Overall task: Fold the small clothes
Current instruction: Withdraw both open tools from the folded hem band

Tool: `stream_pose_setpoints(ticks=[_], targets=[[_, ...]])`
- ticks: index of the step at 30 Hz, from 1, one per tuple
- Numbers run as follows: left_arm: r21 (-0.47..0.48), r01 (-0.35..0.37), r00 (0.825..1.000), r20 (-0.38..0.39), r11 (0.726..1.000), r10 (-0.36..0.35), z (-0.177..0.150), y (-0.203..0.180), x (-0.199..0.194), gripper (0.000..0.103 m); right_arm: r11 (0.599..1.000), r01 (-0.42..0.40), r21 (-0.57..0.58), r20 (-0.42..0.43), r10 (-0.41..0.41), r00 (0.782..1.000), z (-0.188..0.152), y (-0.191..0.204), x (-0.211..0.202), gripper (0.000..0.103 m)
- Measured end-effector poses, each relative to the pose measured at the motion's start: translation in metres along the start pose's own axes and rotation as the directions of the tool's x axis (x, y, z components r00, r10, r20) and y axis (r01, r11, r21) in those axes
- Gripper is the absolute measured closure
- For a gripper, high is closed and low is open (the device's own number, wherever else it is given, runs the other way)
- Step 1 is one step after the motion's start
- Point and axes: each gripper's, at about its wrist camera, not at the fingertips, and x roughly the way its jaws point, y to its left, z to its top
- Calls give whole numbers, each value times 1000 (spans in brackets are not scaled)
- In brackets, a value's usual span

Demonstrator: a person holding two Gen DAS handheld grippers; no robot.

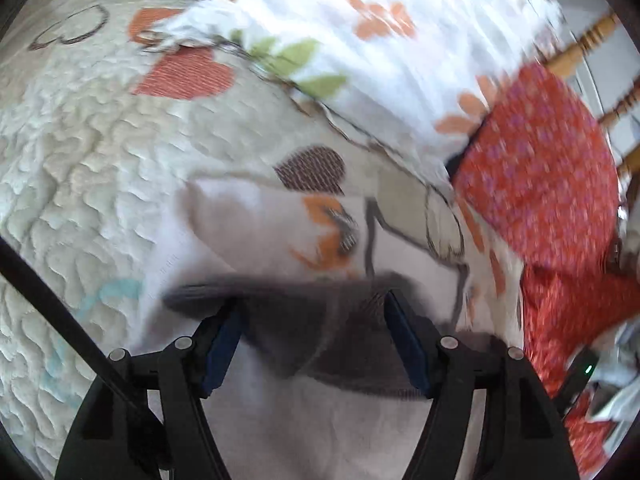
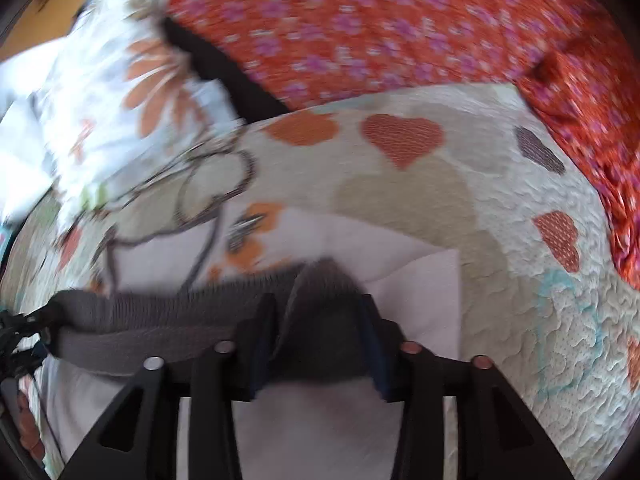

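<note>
Left gripper (image 1: 312, 344) is sitting with its jaws well apart, straddling the grey waistband (image 1: 320, 308) of the small white garment (image 1: 256, 224); you're not pinching anything there as far as the blurred frame shows, fabric is just lying between the pads. Garment is lying on the quilted bedspread (image 1: 80, 152), near the floral pillow (image 1: 380, 40) and the red patterned cloth (image 1: 540, 168). Right gripper (image 2: 320, 344) is standing about half apart with a bunched fold of that grey waistband (image 2: 168, 312) between the jaws; I can't tell whether the pads are pressing on it. Looks like you're taking hold of the waistband edge for a fold. Next move is needing both sides clamped before any lift. Left view is showing the chair spindles (image 1: 580, 52) behind the pillow; right view is showing the garment's square white corner (image 2: 436, 280) and the left tool's dark edge.
</note>
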Motion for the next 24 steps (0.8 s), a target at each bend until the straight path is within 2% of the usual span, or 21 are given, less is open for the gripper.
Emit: stream_pose_setpoints(ticks=[3, 7, 10, 13, 17, 20, 24], targets=[[7, -21, 1000, 14, 1000, 20, 2, -2, -8, 34, 998, 2, 56, -16, -1, 1000, 4, -13, 4, 52], [30, -37, 997, 62, 999, 35, 1, -9, -27, 33, 999, 21, 47, 18, -22, 1000, 6, -9, -10, 51], [51, -39, 995, 94, 998, 34, -3, -14, -43, 33, 999, 9, 54, 29, -11, 1000, 4, -1, -23, 42], [142, -81, 988, 144, 987, 60, -12, -27, -60, 32, 1000, 1, 26, 22, -2, 1000, -2, 10, -31, 42], [267, -170, 970, 213, 949, 114, -31, -37, -81, 29, 998, 41, -47, 43, -39, 998, -14, 18, -51, 42], [299, -195, 968, 213, 934, 134, -50, -30, -96, 28, 996, 45, -73, 45, -42, 998, -24, 18, -65, 40], [265, -145, 981, 163, 953, 104, -71, -17, -110, 25, 996, 17, -83, -6, -18, 1000, -43, 23, -77, 40]])
